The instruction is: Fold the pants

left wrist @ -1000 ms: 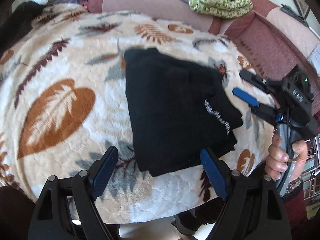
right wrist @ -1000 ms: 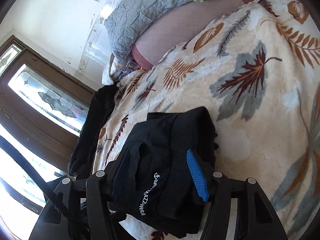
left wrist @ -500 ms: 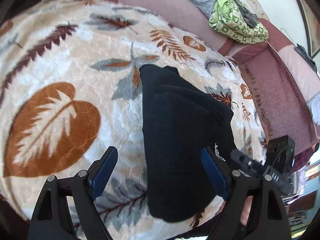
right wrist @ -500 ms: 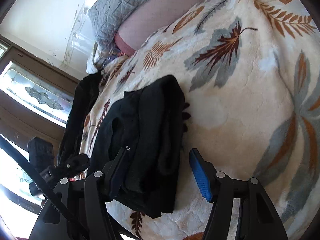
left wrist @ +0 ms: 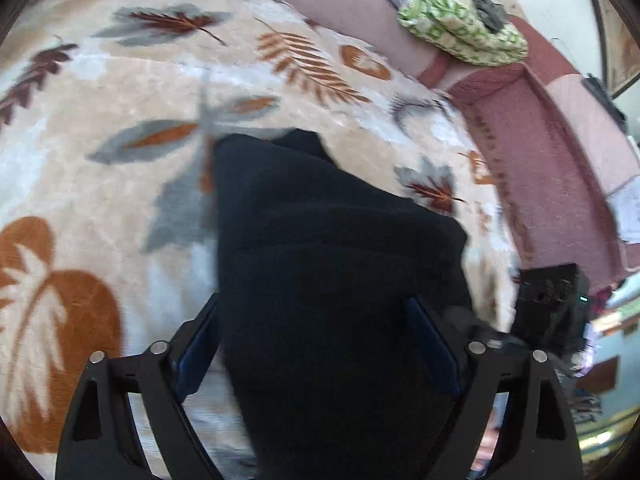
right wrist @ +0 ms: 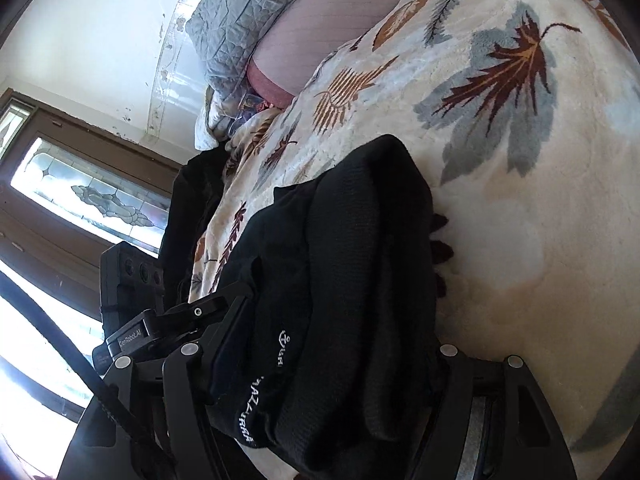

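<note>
The black pants (left wrist: pixel 320 260) lie folded into a thick bundle on the leaf-print blanket (left wrist: pixel 120 100). My left gripper (left wrist: pixel 310 308) points down over the near end, and the bundle fills the gap between its closing jaws. The left blue pad (left wrist: pixel 196 348) sits at the bundle's edge without visibly squeezing it. In the right wrist view the pants (right wrist: pixel 360 260), white lettering up, lie between the fingers of my right gripper (right wrist: pixel 336 328). The cloth hides its right pad, and I see no squeeze. The left gripper's body (right wrist: pixel 132 280) shows at the pants' far end.
A pink sofa back (left wrist: pixel 540 160) runs along the blanket's right side, with a green patterned cloth (left wrist: pixel 460 20) piled on it. A grey quilted pillow (right wrist: pixel 248 12) and a dark garment (right wrist: pixel 192 208) lie at the blanket's far edge near a glazed door (right wrist: pixel 80 188).
Both grippers have closed in on the folded pants from opposite ends and sunk lower. Each now straddles the bundle. The pants have stayed in place.
</note>
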Tool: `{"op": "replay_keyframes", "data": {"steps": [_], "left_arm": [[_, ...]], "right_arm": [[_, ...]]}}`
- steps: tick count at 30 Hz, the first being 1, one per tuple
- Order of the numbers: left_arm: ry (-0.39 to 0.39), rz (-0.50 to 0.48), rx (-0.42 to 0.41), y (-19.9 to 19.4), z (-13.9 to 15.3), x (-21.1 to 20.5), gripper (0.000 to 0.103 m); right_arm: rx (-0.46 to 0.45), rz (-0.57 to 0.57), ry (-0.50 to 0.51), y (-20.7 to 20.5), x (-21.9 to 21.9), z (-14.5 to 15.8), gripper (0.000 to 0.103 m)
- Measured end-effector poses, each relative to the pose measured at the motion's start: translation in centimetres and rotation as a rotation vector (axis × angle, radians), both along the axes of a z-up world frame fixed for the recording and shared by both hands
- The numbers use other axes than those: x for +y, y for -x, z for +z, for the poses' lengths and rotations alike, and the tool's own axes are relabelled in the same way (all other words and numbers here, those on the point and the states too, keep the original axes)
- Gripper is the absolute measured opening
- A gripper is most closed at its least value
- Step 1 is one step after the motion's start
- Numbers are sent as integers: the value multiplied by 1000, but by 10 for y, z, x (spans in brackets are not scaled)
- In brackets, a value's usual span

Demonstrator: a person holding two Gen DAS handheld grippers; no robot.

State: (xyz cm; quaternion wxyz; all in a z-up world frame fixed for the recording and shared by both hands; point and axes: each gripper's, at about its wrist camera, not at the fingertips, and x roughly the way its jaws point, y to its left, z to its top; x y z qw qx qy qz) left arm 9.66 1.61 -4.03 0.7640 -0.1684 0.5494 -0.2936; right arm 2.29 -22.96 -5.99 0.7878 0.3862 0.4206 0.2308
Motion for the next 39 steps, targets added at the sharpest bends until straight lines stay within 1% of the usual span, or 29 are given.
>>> {"op": "replay_keyframes", "data": {"steps": [1, 2, 3, 4, 5, 7, 9, 13, 18, 20, 25, 27, 30, 32, 39], "left_arm": [[-1, 3, -5, 2, 1, -2, 75], [-23, 3, -19, 5, 3, -4, 65], [-59, 2, -40, 8, 5, -5, 60], [-82, 6, -53, 10, 6, -4, 52], [-78, 10, -52, 11, 7, -2, 48], [-51, 26, -39, 11, 10, 5, 44], [-53, 33, -44, 12, 15, 7, 42], [-79, 45, -87, 14, 30, 6, 41], [-22, 65, -118, -1, 57, 12, 41], [-18, 71, -132, -10, 69, 11, 41], [-97, 82, -216, -37, 94, 0, 41], [-126, 88, -233, -54, 99, -5, 41], [-150, 100, -232, -77, 98, -9, 41], [-170, 110, -224, -96, 92, -11, 41], [-219, 165, -161, -148, 60, -8, 41]], "right_arm": [[0, 7, 4, -2, 3, 1, 64], [2, 17, 11, -4, 6, 1, 54], [8, 17, 11, -5, 7, 2, 45], [13, 14, 9, -6, 8, 2, 43], [14, 9, 8, -7, 8, 3, 37], [8, 6, 22, -7, 10, 9, 34], [-14, 11, 62, -7, 16, 18, 32], [-49, 19, 111, -7, 26, 35, 30], [-128, 34, 162, -16, 34, 78, 29], [-148, 33, 174, -23, 34, 92, 29], [-193, 36, 225, -51, 37, 116, 29], [-208, 33, 248, -66, 39, 122, 29], [-218, 23, 266, -89, 41, 122, 29], [-213, 12, 260, -104, 40, 117, 29], [-142, -4, 182, -168, 42, 76, 29]]}}
